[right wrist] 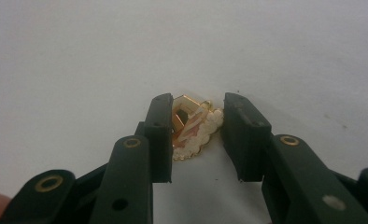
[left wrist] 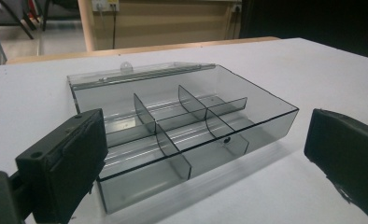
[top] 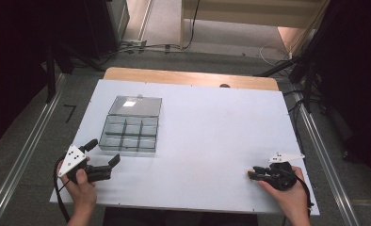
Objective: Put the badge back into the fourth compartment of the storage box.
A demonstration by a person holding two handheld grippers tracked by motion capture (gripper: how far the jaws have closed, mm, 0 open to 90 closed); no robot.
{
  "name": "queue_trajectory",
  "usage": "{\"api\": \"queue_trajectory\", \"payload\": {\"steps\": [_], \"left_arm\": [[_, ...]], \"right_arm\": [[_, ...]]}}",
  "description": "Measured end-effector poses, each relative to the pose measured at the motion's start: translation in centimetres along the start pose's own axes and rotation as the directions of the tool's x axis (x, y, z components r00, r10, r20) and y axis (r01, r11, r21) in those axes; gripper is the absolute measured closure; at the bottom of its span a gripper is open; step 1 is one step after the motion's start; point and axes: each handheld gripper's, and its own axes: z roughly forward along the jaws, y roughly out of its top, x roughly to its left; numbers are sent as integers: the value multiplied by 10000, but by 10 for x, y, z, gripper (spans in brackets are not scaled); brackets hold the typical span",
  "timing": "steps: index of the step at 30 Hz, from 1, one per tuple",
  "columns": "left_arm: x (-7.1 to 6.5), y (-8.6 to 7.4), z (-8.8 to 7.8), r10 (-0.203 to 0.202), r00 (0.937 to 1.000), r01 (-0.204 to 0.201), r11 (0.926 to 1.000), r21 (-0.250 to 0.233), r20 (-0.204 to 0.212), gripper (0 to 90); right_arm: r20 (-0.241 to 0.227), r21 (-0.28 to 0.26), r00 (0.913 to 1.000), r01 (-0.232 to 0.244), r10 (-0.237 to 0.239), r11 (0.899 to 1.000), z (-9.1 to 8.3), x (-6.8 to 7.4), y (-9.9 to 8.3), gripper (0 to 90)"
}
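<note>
my right gripper (right wrist: 194, 135) has its jaws apart around a small gold-edged enamel pin (right wrist: 191, 128) at frame centre; my left gripper (left wrist: 201, 158) gapes before the clear six-compartment plastic box (left wrist: 182, 126).

White table (top: 212, 141), clear compartment box (top: 129, 129), gold pin (right wrist: 191, 126)

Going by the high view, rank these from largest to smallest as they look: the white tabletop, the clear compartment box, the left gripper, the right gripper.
1. White tabletop
2. Clear compartment box
3. Left gripper and right gripper: they look about alike, so I won't rank them against each other.
</note>
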Motion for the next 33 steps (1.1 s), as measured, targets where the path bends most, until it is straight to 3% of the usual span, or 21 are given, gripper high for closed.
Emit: {"api": "queue_trajectory", "payload": {"steps": [4,17,20,27,28,31,33], "left_arm": [[0,0,0,0,10000,0,10000,-10,-27,0],[0,0,0,-16,10000,16,10000,-2,-60,0],[0,0,0,-24,10000,24,10000,-10,-69,0],[0,0,0,-17,10000,17,10000,-3,-85,0],[0,0,0,-17,10000,17,10000,0,-87,0],[0,0,0,-13,10000,13,10000,-1,-90,0],[0,0,0,-23,10000,23,10000,-10,-92,0]], "right_arm": [[-250,-123,9997,-87,84,9999,-1,-2,-1,650],[-411,-393,9992,-35,19,9992,-2,-1,-1,743],[-771,-534,9970,-101,60,9985,0,0,-1,758],[-1078,-933,9939,-314,212,9951,1,2,0,824],[-1389,-1039,9898,-474,327,9935,1,2,1,843],[-1650,-1071,9857,-531,350,9928,1,4,2,866],[-1519,-1041,9881,-386,224,9938,0,8,4,870]]}}
